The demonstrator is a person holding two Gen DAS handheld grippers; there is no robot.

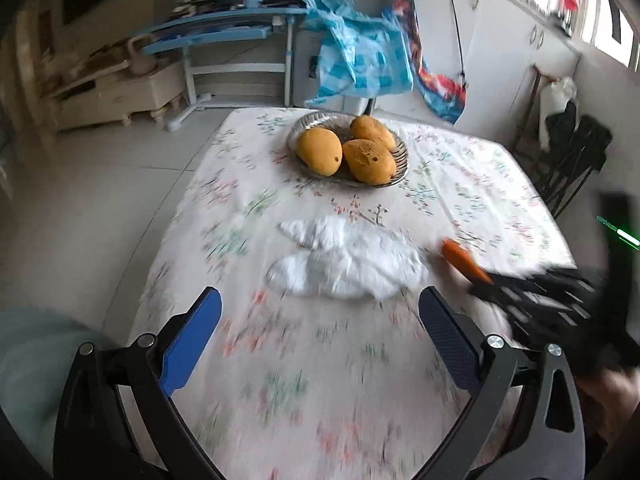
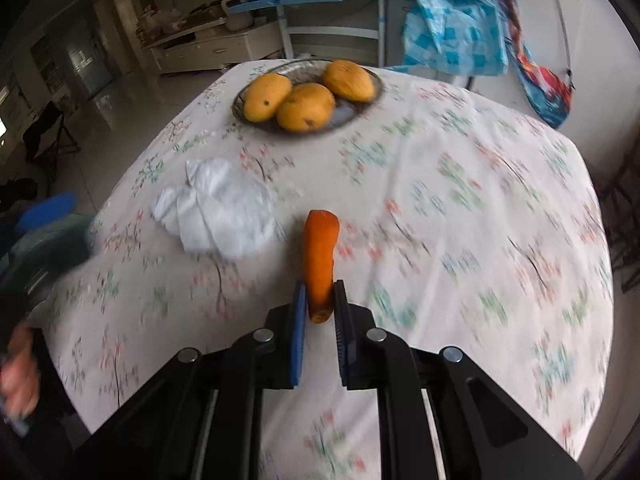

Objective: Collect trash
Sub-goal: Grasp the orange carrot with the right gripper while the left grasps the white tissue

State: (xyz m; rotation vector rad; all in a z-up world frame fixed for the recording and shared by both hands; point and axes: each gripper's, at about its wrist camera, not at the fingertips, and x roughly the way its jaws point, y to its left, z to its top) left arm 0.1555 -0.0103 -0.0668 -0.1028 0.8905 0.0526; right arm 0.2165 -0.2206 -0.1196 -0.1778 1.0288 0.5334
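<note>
A crumpled white tissue [image 1: 346,258] lies in the middle of the floral tablecloth; it also shows in the right wrist view [image 2: 218,210]. My left gripper [image 1: 320,312] is open, just short of the tissue, with its blue pads either side of it. My right gripper [image 2: 320,292] is shut on an orange peel strip [image 2: 319,252] and holds it above the cloth, right of the tissue. The peel [image 1: 464,260] and the right gripper [image 1: 532,292] also show at the right of the left wrist view.
A plate [image 1: 394,176] with three mangoes [image 1: 320,150] stands at the far side of the table [image 2: 460,200]. Beyond it a blue plastic bag [image 1: 360,56] hangs over a chair. A blue desk [image 1: 224,32] and white cabinets stand behind. Folded black chairs [image 1: 572,160] stand right.
</note>
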